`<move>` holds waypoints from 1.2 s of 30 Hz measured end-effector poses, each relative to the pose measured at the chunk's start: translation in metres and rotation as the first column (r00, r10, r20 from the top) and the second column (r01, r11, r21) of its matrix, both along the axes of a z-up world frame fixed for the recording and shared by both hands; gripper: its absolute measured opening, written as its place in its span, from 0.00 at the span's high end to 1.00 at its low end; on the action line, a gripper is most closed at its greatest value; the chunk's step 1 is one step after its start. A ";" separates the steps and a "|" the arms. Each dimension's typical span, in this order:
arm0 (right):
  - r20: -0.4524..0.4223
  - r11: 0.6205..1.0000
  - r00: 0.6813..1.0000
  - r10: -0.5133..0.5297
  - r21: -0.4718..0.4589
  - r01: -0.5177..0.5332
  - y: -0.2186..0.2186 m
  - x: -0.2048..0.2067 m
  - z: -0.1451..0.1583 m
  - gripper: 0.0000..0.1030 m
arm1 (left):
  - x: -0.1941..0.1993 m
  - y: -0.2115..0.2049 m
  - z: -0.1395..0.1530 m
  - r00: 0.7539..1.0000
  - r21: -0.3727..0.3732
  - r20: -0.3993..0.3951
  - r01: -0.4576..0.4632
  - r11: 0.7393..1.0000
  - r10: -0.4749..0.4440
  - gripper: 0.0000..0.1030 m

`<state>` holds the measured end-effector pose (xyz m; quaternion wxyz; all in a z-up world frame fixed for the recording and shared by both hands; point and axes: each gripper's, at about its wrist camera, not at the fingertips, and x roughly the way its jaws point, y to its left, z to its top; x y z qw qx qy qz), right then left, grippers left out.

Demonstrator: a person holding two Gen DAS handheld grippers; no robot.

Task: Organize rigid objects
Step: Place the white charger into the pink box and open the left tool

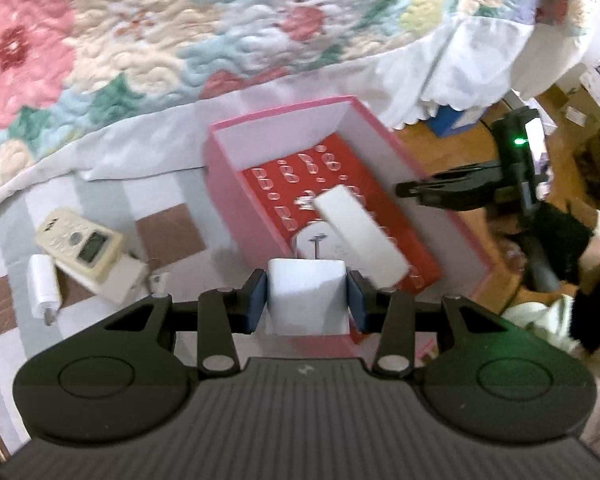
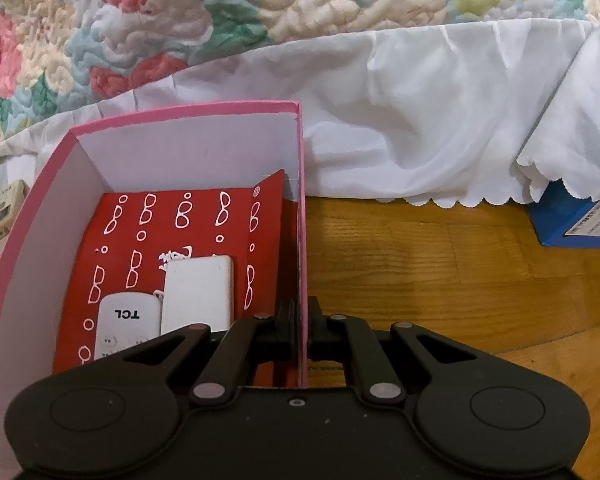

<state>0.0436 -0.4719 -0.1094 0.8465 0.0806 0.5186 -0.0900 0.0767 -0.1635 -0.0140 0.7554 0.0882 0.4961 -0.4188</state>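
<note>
Dropping the white charger block clamped in the left gripper risks hitting the TCL remote, while the right gripper pinches the pink box wall.

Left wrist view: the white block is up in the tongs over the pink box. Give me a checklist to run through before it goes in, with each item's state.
1. Left tongs clamped on the white block, pads on both sides: ok.
2. Right tongs pinching the box wall to steady it: ok.
3. Block above the box opening: cannot tell; it hangs near the front edge.
4. Free floor in the box: ok; red liner bare behind the TCL remote and white slab.
5. Items left outside: not ok; beige remote and white charger lie on the mat.
</note>
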 end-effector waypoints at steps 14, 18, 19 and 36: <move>-0.014 0.997 0.999 -0.033 0.064 0.034 -0.011 0.001 0.003 0.94 | -0.031 -0.089 -0.034 0.992 0.177 0.043 0.105 0.978 -0.115 0.60; -0.023 0.977 0.990 -0.142 0.155 0.143 -0.021 -0.002 0.003 0.91 | -0.036 -0.110 -0.046 0.990 0.186 0.017 0.135 0.973 -0.140 0.60; -0.026 0.970 0.985 -0.168 0.171 0.170 -0.022 -0.003 0.004 0.90 | -0.039 -0.115 -0.048 0.990 0.185 0.010 0.139 0.973 -0.143 0.60; -0.024 0.935 0.969 -0.246 0.257 0.244 -0.031 -0.010 0.002 0.87 | -0.053 -0.159 -0.107 0.986 0.100 -0.128 0.115 0.988 -0.102 0.58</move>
